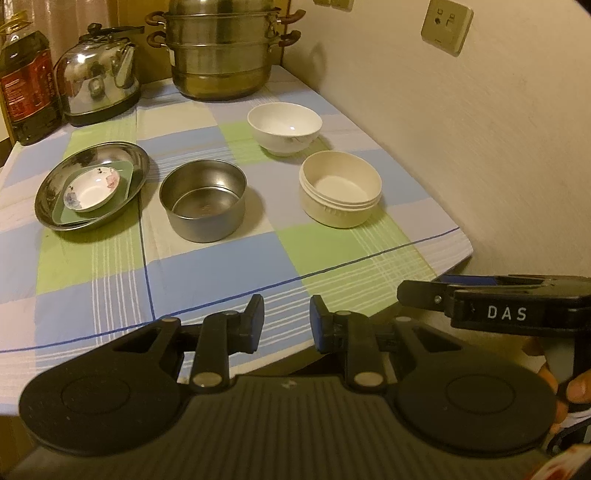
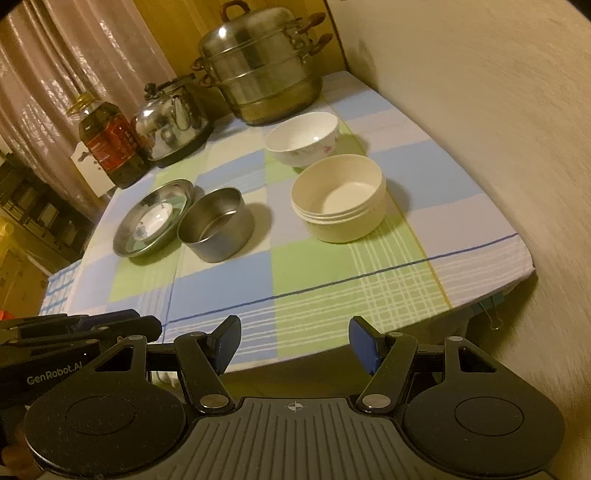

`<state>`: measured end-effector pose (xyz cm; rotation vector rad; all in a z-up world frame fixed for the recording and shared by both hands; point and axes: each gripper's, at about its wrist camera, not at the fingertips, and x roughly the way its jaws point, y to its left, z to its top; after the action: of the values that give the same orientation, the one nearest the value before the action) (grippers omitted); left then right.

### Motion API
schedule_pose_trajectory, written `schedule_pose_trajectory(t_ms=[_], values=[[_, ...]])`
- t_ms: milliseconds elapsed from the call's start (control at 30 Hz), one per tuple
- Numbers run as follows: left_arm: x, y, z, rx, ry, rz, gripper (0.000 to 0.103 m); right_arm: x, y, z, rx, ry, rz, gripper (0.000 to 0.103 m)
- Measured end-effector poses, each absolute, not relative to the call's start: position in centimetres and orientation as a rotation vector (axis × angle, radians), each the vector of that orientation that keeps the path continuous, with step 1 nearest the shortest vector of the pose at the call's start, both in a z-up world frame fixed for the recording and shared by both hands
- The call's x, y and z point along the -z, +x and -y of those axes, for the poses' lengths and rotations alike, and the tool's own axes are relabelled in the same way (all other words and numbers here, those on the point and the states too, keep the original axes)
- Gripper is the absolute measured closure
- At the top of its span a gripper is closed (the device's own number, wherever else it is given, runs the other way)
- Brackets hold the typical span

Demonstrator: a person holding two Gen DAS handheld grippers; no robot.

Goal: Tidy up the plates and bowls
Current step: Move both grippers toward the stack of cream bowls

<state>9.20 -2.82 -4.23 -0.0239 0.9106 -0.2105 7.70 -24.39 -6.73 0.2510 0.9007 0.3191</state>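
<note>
A steel plate (image 1: 48,184) at the table's left holds a green square plate (image 1: 127,173), and a small flowered saucer (image 1: 92,189) lies on that. Right of it stands a steel bowl (image 1: 203,201), then a cream ribbed bowl (image 1: 340,194), with a white porcelain bowl (image 1: 284,127) behind. My left gripper (image 1: 287,322) hovers over the near table edge, jaws slightly apart and empty. In the right wrist view the steel plate (image 2: 127,236), steel bowl (image 2: 216,229), cream bowl (image 2: 340,199) and white bowl (image 2: 303,138) lie ahead. My right gripper (image 2: 295,343) is open wide and empty.
A checked cloth (image 1: 221,277) covers the table. At the back stand a tiered steel steamer (image 1: 221,55), a kettle (image 1: 99,81) and an oil bottle (image 1: 27,88). A wall with a socket (image 1: 447,26) runs along the right side. The other gripper's body (image 1: 498,306) shows at the right.
</note>
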Motion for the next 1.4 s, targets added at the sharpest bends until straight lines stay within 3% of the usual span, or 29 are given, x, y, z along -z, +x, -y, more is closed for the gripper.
schedule_pose_trajectory(t_ms=[1067, 1400], values=[[8.9, 27.6, 5.8, 0.403, 0.011, -0.933, 0.08, 9.6, 20.5, 26.6, -0.067, 0.285, -0.823, 0.039], [10.7, 30.6, 6.5, 0.416, -0.007, -0.975, 0.08, 11.1, 23.4, 25.9, -0.054, 0.27, -0.838, 0.054]])
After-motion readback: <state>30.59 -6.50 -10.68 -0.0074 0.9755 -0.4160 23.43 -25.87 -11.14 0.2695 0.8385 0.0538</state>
